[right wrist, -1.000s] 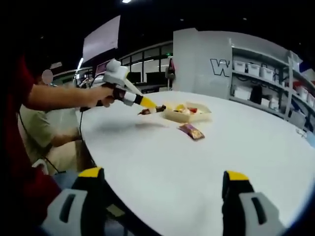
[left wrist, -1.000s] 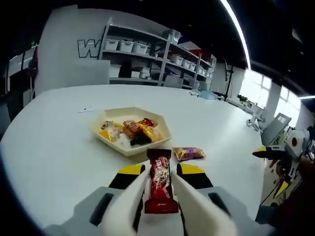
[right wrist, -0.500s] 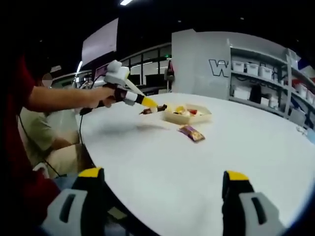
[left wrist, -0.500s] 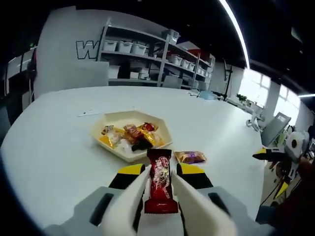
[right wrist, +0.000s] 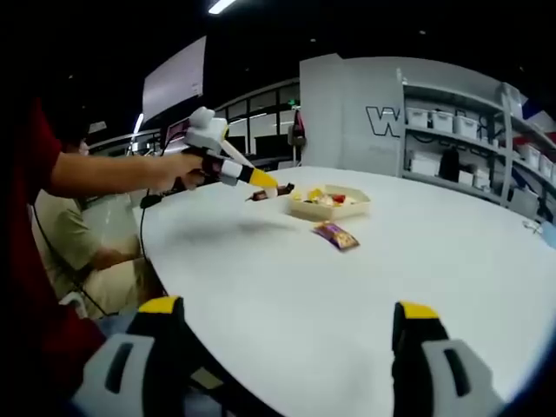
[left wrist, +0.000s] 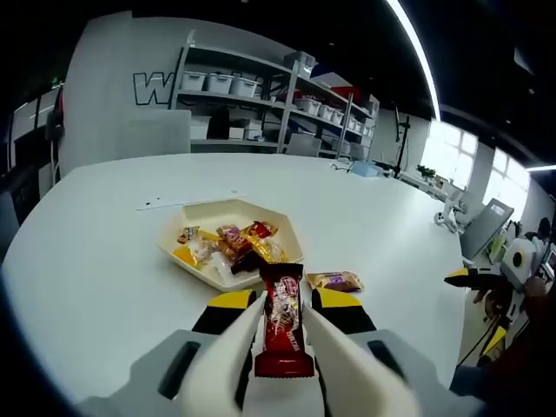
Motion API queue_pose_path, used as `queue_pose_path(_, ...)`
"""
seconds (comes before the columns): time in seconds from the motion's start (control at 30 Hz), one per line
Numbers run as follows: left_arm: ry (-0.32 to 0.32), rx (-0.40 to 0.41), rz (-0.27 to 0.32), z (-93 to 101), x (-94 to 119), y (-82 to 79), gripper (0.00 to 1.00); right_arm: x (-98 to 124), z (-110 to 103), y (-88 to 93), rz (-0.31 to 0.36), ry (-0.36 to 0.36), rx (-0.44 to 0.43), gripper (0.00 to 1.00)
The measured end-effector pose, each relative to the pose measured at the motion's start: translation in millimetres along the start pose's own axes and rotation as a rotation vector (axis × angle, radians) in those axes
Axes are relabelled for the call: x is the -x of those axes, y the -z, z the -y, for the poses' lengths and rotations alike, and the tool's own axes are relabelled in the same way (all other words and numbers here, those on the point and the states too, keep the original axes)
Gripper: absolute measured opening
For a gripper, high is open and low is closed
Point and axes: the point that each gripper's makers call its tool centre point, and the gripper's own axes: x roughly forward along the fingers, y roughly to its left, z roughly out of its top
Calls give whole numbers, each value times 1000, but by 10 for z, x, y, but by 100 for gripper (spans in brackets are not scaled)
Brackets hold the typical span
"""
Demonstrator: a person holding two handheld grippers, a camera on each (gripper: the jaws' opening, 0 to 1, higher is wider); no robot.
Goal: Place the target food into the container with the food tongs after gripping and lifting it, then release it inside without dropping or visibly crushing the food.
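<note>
Writing: a large outlined "W" on the grey back wall (left wrist: 156, 87), rest of the word cut off by the metal shelving (left wrist: 261, 104) holding white bins. The print on the red wrapper is too blurred to read.

Left gripper (left wrist: 282, 304): yellow-tipped jaws narrow, pinching a red snack bar (left wrist: 281, 320) in a glossy foil wrapper, held lengthwise between pale tong blades, above the table. In the right gripper view the same gripper (right wrist: 271, 190) is seen from the side with the bar at its tip, just short of the tray.

Hexagonal cream tray (left wrist: 193, 220), shallow and matte, holds a heap of mixed wrapped sweets (left wrist: 230, 243), yellow, red, dark. A gold-and-purple snack packet (left wrist: 336, 281) lies on the round white table (left wrist: 95, 269) just beside the tray's near edge.

Right gripper (right wrist: 287, 347): jaws wide apart, nothing between them.

Against 1.0 s ago: tray sits closer under the bar's tip in the left gripper view; grip unchanged.
</note>
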Motion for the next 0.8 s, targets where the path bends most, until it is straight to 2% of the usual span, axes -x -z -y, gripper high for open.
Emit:
queue_pose_path(0.2, 0, 17, 7, -1, -55, -88, 23, 24, 68, 32, 4, 3, -15, 99)
queue_pose_path(0.8, 1, 45, 39, -152, -290, -440, 23, 87, 232, -31, 33, 35, -33, 99)
